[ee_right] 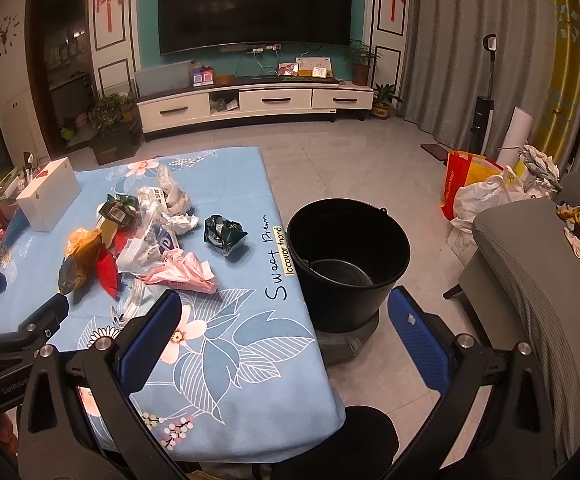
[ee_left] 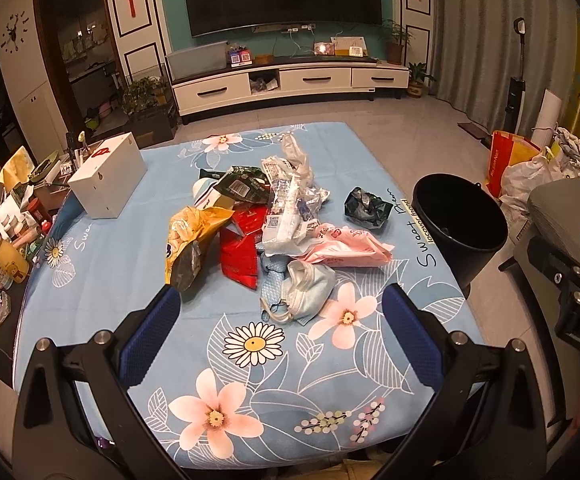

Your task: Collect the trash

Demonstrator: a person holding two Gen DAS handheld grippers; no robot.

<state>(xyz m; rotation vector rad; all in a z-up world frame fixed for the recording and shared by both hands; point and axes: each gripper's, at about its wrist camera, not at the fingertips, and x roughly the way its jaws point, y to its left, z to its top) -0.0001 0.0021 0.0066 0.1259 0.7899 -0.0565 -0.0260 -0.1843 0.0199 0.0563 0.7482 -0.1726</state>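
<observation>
A heap of trash lies mid-table on the blue floral cloth (ee_left: pixel 138 264): a yellow snack bag (ee_left: pixel 190 240), red wrappers (ee_left: pixel 242 256), a clear plastic bag (ee_left: pixel 290 208), a pink wrapper (ee_left: pixel 342 246), a face mask (ee_left: pixel 306 292) and a dark green crumpled wrapper (ee_left: pixel 366 206). The heap also shows in the right wrist view (ee_right: pixel 150 248). A black bucket (ee_right: pixel 346 256) stands off the table's right edge, empty. My left gripper (ee_left: pixel 282 312) is open, just short of the mask. My right gripper (ee_right: pixel 286 316) is open, over the table edge by the bucket.
A white box (ee_left: pixel 106 176) sits at the table's back left. Bottles and jars (ee_left: pixel 2 264) crowd the left edge. A grey chair (ee_right: pixel 530 280) stands right of the bucket, with bags (ee_right: pixel 482 188) on the floor behind.
</observation>
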